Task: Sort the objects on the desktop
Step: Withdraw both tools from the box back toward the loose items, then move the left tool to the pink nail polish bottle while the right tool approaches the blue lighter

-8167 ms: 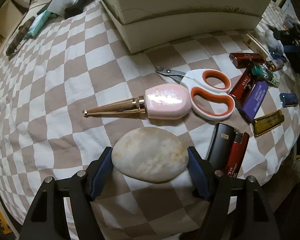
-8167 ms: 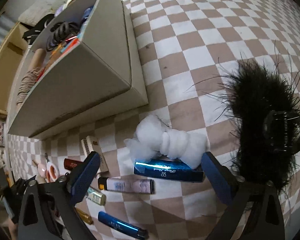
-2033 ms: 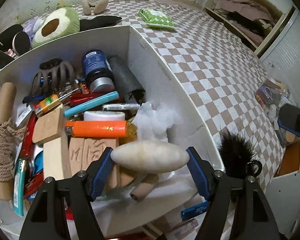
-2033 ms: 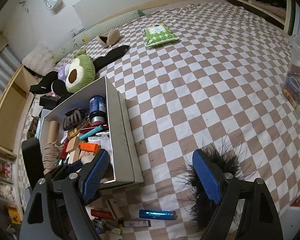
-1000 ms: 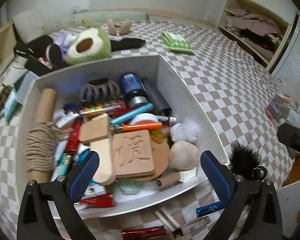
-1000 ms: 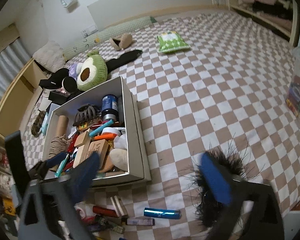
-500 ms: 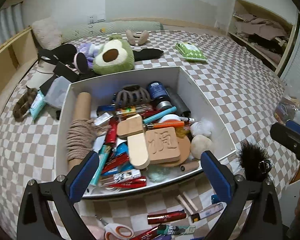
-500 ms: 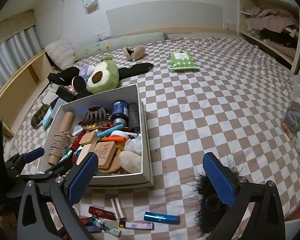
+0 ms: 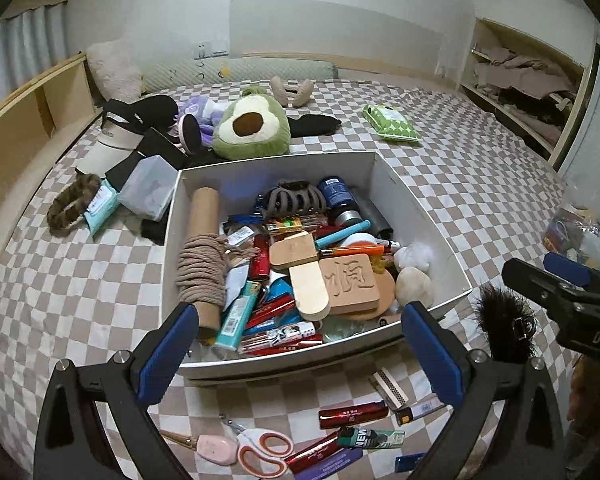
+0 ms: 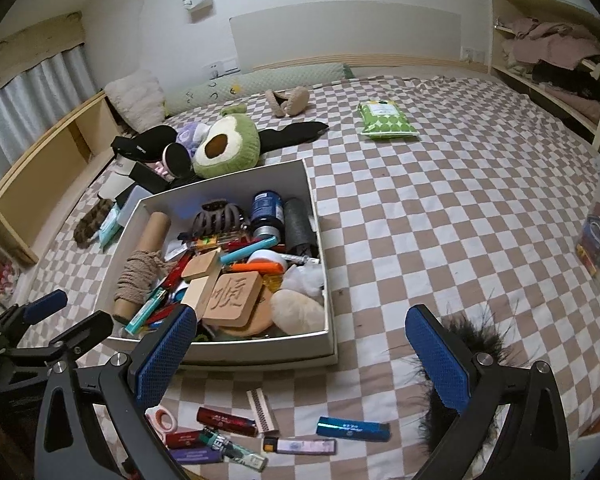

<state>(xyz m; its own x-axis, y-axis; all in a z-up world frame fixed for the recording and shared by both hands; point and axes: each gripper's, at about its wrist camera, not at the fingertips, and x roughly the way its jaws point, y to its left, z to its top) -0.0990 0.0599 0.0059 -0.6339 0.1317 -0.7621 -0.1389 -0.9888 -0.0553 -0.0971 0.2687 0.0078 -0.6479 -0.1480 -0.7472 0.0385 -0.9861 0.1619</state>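
- A green avocado plush toy lies on the checkered bed.
- A green dotted packet lies apart.
- A fluffy pillow sits far back.

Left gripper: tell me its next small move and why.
Probably lower the left gripper toward the scissors on the checkered cover in front of the white box. Its jaws stand open and empty, the pale stone already lies inside the box, and the scissors, a red lighter and other small items still lie outside.
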